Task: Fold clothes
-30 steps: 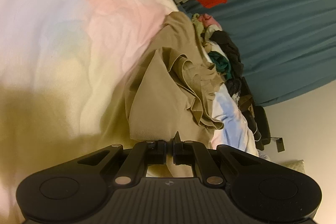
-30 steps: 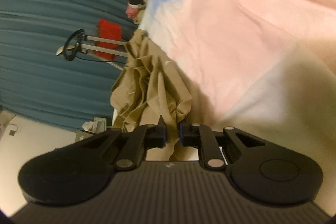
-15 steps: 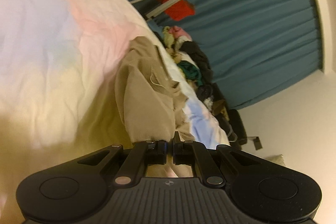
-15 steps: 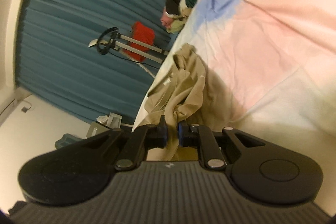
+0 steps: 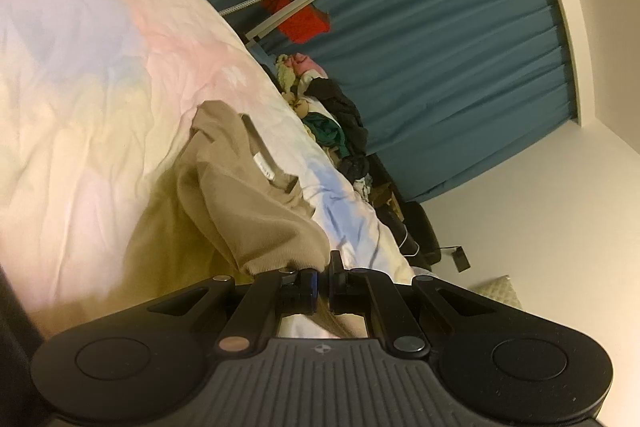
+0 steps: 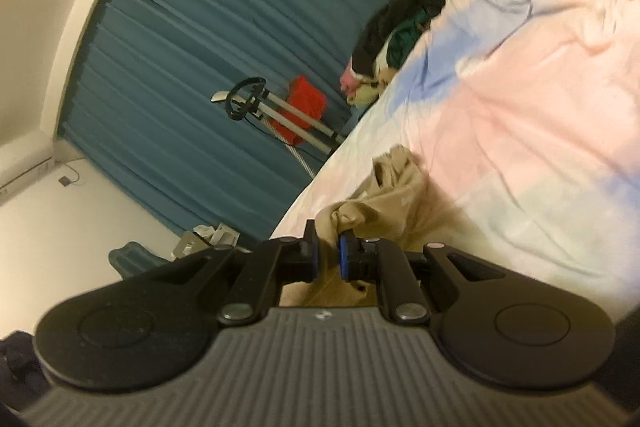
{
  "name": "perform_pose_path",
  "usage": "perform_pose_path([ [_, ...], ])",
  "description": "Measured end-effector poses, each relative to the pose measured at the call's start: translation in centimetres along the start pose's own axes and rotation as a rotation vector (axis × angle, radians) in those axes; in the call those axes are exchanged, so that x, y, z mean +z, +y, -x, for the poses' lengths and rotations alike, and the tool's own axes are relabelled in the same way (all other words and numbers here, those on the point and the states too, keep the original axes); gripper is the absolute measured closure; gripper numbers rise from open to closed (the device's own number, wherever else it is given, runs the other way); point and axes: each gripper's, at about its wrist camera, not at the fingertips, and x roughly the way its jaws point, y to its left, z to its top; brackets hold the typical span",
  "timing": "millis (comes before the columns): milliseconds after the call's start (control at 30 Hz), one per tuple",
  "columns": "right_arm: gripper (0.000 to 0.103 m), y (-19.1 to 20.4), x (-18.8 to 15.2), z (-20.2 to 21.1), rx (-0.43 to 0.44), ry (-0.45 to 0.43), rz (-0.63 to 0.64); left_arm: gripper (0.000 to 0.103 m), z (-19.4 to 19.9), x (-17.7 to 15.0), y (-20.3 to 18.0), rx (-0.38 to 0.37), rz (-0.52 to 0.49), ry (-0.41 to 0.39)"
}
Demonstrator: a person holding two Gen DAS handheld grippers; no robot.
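Note:
A tan knit garment (image 5: 248,203) lies bunched on the pastel bedspread (image 5: 88,99), its ribbed hem nearest me and a white label showing on it. My left gripper (image 5: 323,267) is shut on that hem, with fabric pinched between the jaws. In the right wrist view the same tan garment (image 6: 384,203) trails away across the bedspread (image 6: 520,115). My right gripper (image 6: 328,247) is shut on a bunched fold of it, and cloth fills the narrow gap between the blue pads.
A heap of mixed clothes (image 5: 332,123) in black, green and pink sits at the bed's far side. Behind it hang teal curtains (image 5: 440,47), with a red garment steamer on a metal pole (image 5: 304,11). The same steamer (image 6: 296,115) shows on the right.
Both grippers have pulled back and up while holding the garment. It now lies further off and more stretched out, with its label exposed, and more curtain and wall show.

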Motion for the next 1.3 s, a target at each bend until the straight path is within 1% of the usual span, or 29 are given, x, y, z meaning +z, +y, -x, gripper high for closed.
perform_pose_path([
  [67, 0.09, 0.3, 0.1, 0.1, -0.008, 0.001, -0.003, 0.098, -1.7, 1.6, -0.3, 0.029, -0.004, -0.002],
  [200, 0.09, 1.7, 2.1, -3.0, -0.015, 0.023, -0.021, 0.098, -5.2, 4.7, -1.0, 0.088, -0.013, -0.005],
  [267, 0.09, 2.5, 3.7, -5.9, -0.028, 0.053, -0.038, 0.098, -7.0, 6.2, -1.3, 0.118, -0.017, -0.007],
  [400, 0.09, 4.1, 6.5, -13.3, -0.083, 0.105, -0.035, 0.098, -10.5, 9.4, -2.0, 0.176, -0.026, -0.01],
  [467, 0.09, 3.7, 7.3, -17.1, -0.123, 0.14, -0.034, 0.097, -12.2, 10.9, -2.3, 0.208, -0.033, -0.012],
  [533, 0.09, 2.6, 7.3, -20.2, -0.124, 0.175, -0.029, 0.096, -14.7, 11.6, -1.3, 0.253, -0.082, -0.038],
  [600, 0.09, 1.0, 6.6, -21.8, -0.126, 0.177, -0.023, 0.096, -16.7, 11.3, 0.4, 0.25, -0.103, -0.049],
  [667, 0.09, -0.6, 5.5, -22.4, -0.141, 0.171, -0.008, 0.096, -18.2, 10.8, 1.6, 0.255, -0.129, -0.033],
  [733, 0.089, -2.5, 4.7, -23.4, -0.163, 0.183, -0.031, 0.096, -19.6, 10.6, 2.3, 0.258, -0.184, -0.034],
  [767, 0.089, -3.1, 4.6, -24.0, -0.168, 0.189, -0.052, 0.096, -20.1, 10.7, 2.5, 0.258, -0.191, -0.033],
  [867, 0.089, -3.5, 5.1, -25.4, -0.175, 0.182, -0.06, 0.096, -21.5, 11.2, 2.4, 0.232, -0.206, -0.041],
  [933, 0.089, -3.4, 5.7, -26.6, -0.162, 0.18, -0.055, 0.096, -22.2, 11.7, 2.1, 0.215, -0.235, -0.066],
  [1033, 0.088, -3.4, 6.4, -28.5, -0.138, 0.179, -0.049, 0.095, -23.3, 12.3, 1.9, 0.22, -0.282, -0.086],
  [1067, 0.084, -3.4, 6.5, -29.0, -0.137, 0.189, -0.036, 0.094, -23.6, 12.5, 2.3, 0.218, -0.28, -0.07],
  [1100, 0.08, -3.4, 6.5, -29.3, -0.139, 0.206, -0.017, 0.088, -23.9, 12.7, 2.7, 0.216, -0.276, -0.052],
  [1133, 0.062, -3.4, 6.4, -29.5, -0.138, 0.219, 0.004, 0.082, -24.2, 12.9, 3.2, 0.219, -0.262, -0.019],
  [1167, 0.033, -3.2, 6.3, -29.4, -0.136, 0.223, 0.021, 0.068, -24.4, 13.0, 3.5, 0.222, -0.25, 0.011],
  [1200, 0.021, -3.0, 6.2, -29.1, -0.132, 0.222, 0.036, 0.052, -24.4, 13.0, 3.5, 0.223, -0.254, 0.027],
  [1233, 0.015, -2.7, 6.1, -28.8, -0.125, 0.222, 0.055, 0.043, -24.1, 12.9, 3.2, 0.232, -0.281, 0.022],
  [1267, 0.015, -2.2, 6.0, -28.4, -0.114, 0.222, 0.076, 0.027, -23.7, 12.6, 2.5, 0.253, -0.326, 0.012],
  [1300, 0.016, -1.6, 5.9, -27.9, -0.1, 0.232, 0.102, 0.014, -23.0, 12.1, 1.6, 0.272, -0.389, -0.001],
])
